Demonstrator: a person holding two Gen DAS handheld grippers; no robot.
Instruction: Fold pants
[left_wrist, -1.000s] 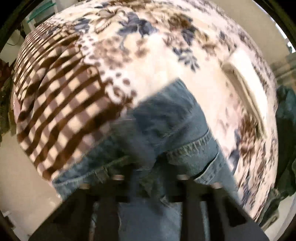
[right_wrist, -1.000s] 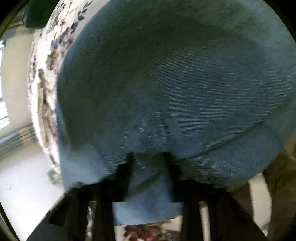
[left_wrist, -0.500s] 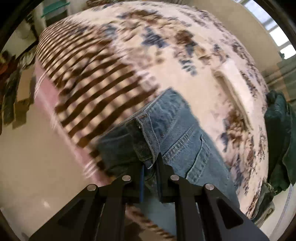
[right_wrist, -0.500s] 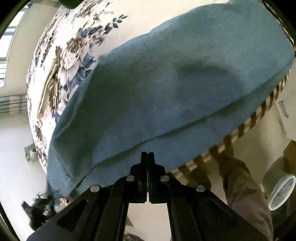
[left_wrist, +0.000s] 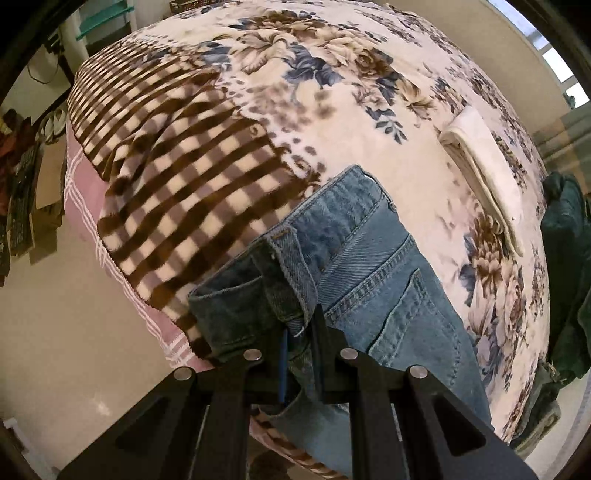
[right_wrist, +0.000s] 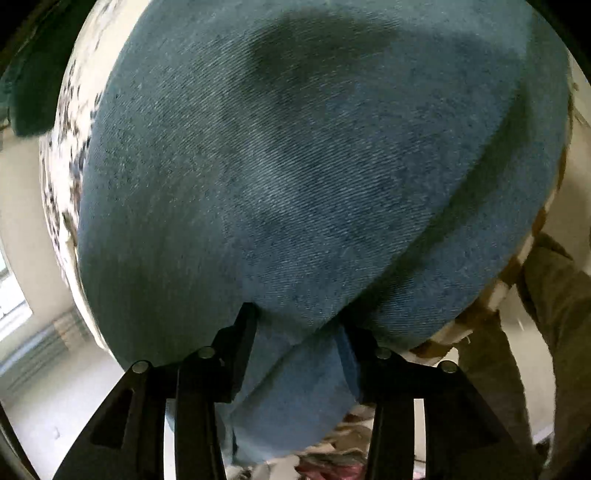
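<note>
A pair of blue jeans (left_wrist: 369, 266) lies on a bed covered by a blanket (left_wrist: 332, 110) printed with blue and brown flowers, with a brown checked band along its left side. In the left wrist view, the waistband end of the jeans sits at the near edge of the bed, a back pocket showing to the right. The left gripper (left_wrist: 300, 343) pinches a bunched fold of the waistband, its two black fingers nearly together with denim caught between them. A folded white cloth (left_wrist: 480, 162) lies on the blanket, well apart to the far right, and dark green clothing (left_wrist: 565, 266) sits at the far right edge. In the right wrist view, plain denim (right_wrist: 295, 166) fills almost the whole picture. The right gripper (right_wrist: 299, 328) has its fingers set wider, with a thick fold of denim between them, gripped from both sides.
</note>
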